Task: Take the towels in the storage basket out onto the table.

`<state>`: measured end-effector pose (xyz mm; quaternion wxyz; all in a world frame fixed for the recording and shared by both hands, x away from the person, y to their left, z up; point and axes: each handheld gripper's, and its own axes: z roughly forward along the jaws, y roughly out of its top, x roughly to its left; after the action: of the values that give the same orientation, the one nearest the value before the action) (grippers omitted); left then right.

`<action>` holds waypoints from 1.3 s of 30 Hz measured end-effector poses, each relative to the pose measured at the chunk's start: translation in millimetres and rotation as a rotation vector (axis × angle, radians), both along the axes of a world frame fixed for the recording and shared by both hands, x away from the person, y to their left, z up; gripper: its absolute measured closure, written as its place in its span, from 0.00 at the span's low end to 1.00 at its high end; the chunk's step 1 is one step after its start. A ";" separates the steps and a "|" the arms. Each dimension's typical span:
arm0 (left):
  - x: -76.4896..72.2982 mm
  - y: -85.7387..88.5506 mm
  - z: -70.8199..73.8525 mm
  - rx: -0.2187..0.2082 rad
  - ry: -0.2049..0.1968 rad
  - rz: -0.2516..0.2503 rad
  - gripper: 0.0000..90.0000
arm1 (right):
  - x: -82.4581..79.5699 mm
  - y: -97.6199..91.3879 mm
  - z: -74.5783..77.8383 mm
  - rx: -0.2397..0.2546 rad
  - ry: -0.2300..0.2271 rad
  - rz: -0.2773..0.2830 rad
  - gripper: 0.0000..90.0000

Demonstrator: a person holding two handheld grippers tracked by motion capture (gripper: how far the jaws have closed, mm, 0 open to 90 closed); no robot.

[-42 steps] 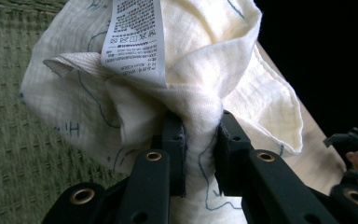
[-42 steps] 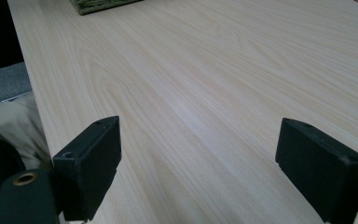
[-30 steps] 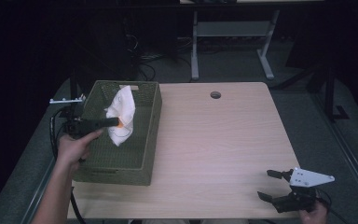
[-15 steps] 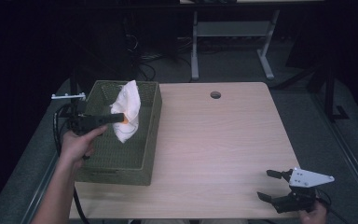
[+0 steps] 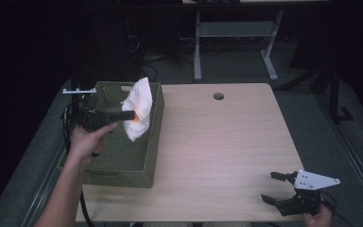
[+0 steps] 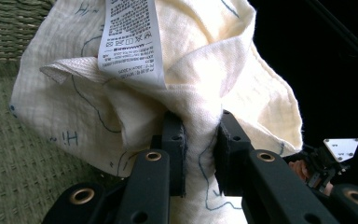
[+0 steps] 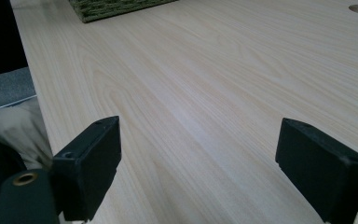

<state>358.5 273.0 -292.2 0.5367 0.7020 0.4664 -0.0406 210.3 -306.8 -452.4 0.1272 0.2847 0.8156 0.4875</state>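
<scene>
A cream cloth with blue line drawings and a white care label hangs above the green woven basket at the table's left side. My left gripper is shut on the cloth; a bunched fold is pinched between the two black jaws, held level over the basket. Near the table's front right corner my right gripper rests with its jaws wide open and nothing between them. In the right gripper view its gripper looks across bare wood toward the basket's corner.
The light wood table has a round cable hole near its far edge. Beyond the table stand a grey metal frame and dark floor with cables. The right gripper shows far off in the left gripper view.
The left gripper has lifted the cloth higher and carried it slightly right, so more of it hangs above the basket rim. The right gripper has stayed put.
</scene>
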 end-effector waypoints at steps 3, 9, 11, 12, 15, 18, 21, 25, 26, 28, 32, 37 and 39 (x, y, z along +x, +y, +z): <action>1.8 -3.2 0.9 0.001 -0.004 -0.004 0.85 | -0.2 0.0 0.2 0.001 -0.001 0.000 0.15; 4.9 -12.5 1.7 0.003 -0.001 -0.016 0.85 | -0.2 0.3 0.7 0.003 -0.004 0.002 0.15; 6.0 -15.8 1.7 0.009 -0.002 -0.019 0.85 | -0.4 0.3 0.7 0.003 -0.004 0.002 0.15; 6.7 -17.7 1.8 0.009 0.000 -0.021 0.85 | -0.5 0.3 0.8 0.003 -0.004 0.001 0.15; 8.1 -22.6 2.3 0.010 0.000 -0.028 0.85 | -0.6 0.1 0.9 0.005 -0.007 0.002 0.15; 9.8 -29.3 3.4 0.012 0.001 -0.039 0.85 | -0.6 0.1 1.1 0.005 -0.008 0.003 0.15; 12.3 -36.5 3.5 0.018 -0.003 -0.053 0.85 | -0.8 0.1 1.4 0.005 -0.009 0.005 0.15; 14.5 -47.0 2.9 0.024 0.003 -0.066 0.85 | -1.1 0.0 1.6 0.007 -0.005 0.005 0.15; 15.4 -50.9 2.5 0.025 0.000 -0.069 0.85 | -1.2 0.1 1.6 0.008 -0.005 0.006 0.15; 17.6 -58.3 1.2 0.029 0.003 -0.081 0.85 | -1.3 0.1 1.7 0.010 -0.004 0.006 0.15; 20.9 -72.6 -1.3 0.038 0.006 -0.102 0.85 | -1.2 -0.1 1.8 0.012 -0.004 0.007 0.15; 25.2 -87.5 -5.4 0.042 0.015 -0.122 0.85 | -1.0 -0.6 1.9 0.013 -0.011 0.009 0.15; 26.2 -91.4 -6.4 0.042 0.017 -0.124 0.85 | -0.9 -0.6 1.8 0.012 -0.014 0.010 0.15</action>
<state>384.7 181.6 -298.6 0.5144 0.7402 0.4272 -0.0701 209.4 -307.4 -450.6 0.1288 0.2779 0.8131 0.4950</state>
